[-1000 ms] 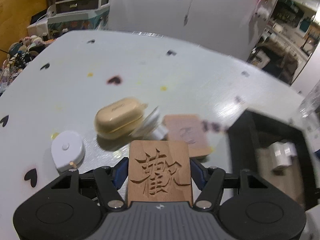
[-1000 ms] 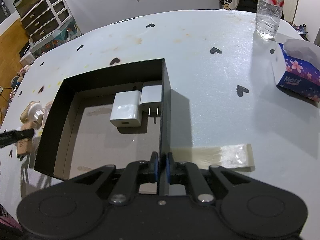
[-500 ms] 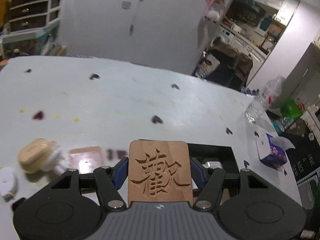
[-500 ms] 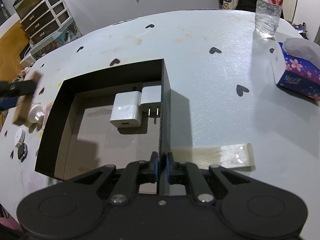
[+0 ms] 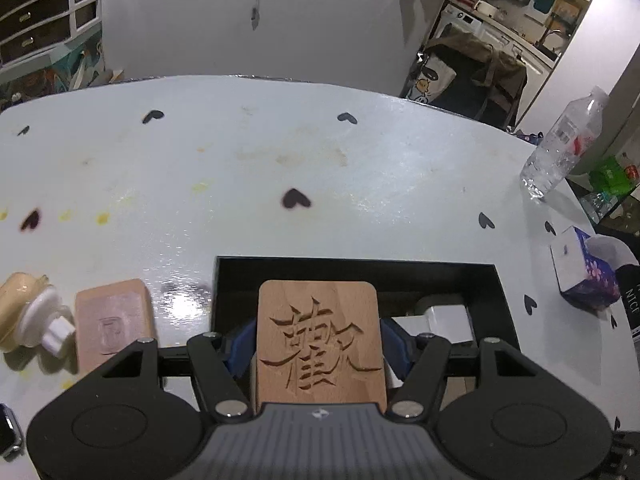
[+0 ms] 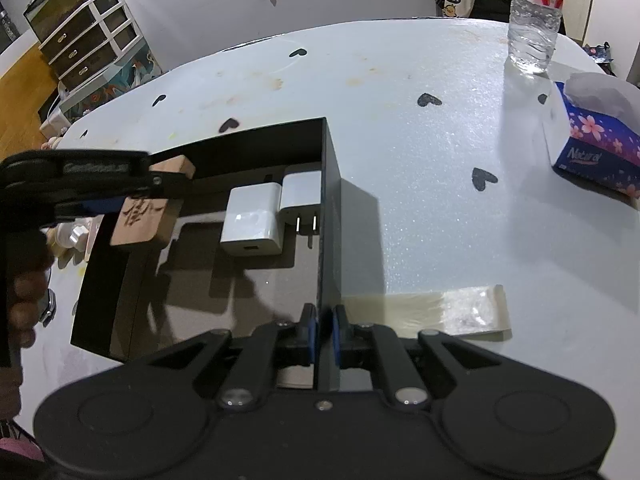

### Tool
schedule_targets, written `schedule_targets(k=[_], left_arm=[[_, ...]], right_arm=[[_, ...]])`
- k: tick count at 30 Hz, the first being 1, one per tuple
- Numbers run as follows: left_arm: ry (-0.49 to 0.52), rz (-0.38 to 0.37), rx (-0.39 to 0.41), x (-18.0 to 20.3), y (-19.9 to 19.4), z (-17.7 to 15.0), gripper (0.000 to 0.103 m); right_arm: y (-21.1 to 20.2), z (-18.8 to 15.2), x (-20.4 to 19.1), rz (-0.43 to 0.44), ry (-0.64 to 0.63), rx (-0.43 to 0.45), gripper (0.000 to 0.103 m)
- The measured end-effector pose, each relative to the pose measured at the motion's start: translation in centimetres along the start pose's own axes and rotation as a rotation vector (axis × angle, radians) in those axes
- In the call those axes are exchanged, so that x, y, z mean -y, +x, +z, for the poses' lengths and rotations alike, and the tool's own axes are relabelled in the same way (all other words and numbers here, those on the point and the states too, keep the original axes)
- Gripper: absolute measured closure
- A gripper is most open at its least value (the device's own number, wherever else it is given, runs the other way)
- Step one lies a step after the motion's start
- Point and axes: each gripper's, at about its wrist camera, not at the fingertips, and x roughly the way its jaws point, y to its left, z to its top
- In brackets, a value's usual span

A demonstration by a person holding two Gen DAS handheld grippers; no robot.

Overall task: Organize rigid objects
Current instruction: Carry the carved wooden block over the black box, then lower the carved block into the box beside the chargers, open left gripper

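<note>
Leftmost, on the white table [image 5: 248, 184]: a beige case [image 5: 16, 300], a white knob-like piece [image 5: 44, 320] touching it, then a pink block [image 5: 114, 320] lying flat just beside the box's left wall. A watch [image 5: 8, 436] shows at the bottom left edge.

Left gripper [image 5: 318, 344]: jaws clamped on a wooden tile [image 5: 318, 336] carved with a character, blue pads pressing its two sides. Right wrist view puts the tile [image 6: 140, 212] in the air over the left wall of the black box [image 6: 328, 200], tilted, with a hand [image 6: 22, 300] behind the gripper.

Inside the box, against the far right corner: a larger white charger [image 6: 252, 220] and a smaller plug [image 6: 300, 196] with prongs, touching each other.

Right gripper [image 6: 324, 332]: jaws pinched shut on the box's right wall near its front corner.

Right of the box: a strip of tape [image 6: 448, 312] on the table. Farther right, a tissue box [image 6: 596, 144]; beyond it, a water bottle [image 6: 534, 20], upright.
</note>
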Motion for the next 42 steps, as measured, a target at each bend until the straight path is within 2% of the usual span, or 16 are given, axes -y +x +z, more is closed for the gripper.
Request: schedule_targets(k=[6, 13, 17, 21, 34, 42], left_arm=[[-0.007, 0.001, -0.029, 0.4, 1.3, 0.1, 0.038], [0.040, 0.029, -0.008, 1.0, 1.7, 0.2, 0.037], [0.024, 0.002, -0.012, 0.8, 1.6, 0.3, 0.022], [0.014, -0.011, -0.017, 0.5, 1.4, 0.3, 0.022], [0.057, -0.083, -0.017, 1.2, -1.8, -0.2, 0.021], [0.098, -0.081, 0.027, 1.7, -4.7, -0.9, 0.009]], right_arm=[[0.0, 0.0, 0.1, 0.002, 0.006, -0.001, 0.094], [0.0, 0.0, 0.1, 0.003, 0.007, -0.001, 0.094], [0.0, 0.0, 0.1, 0.002, 0.007, -0.001, 0.094], [0.1, 0.0, 0.1, 0.002, 0.005, -0.002, 0.094], [0.2, 0.0, 0.0, 0.000, 0.002, -0.004, 0.094], [0.2, 0.0, 0.0, -0.001, 0.002, -0.004, 0.094]])
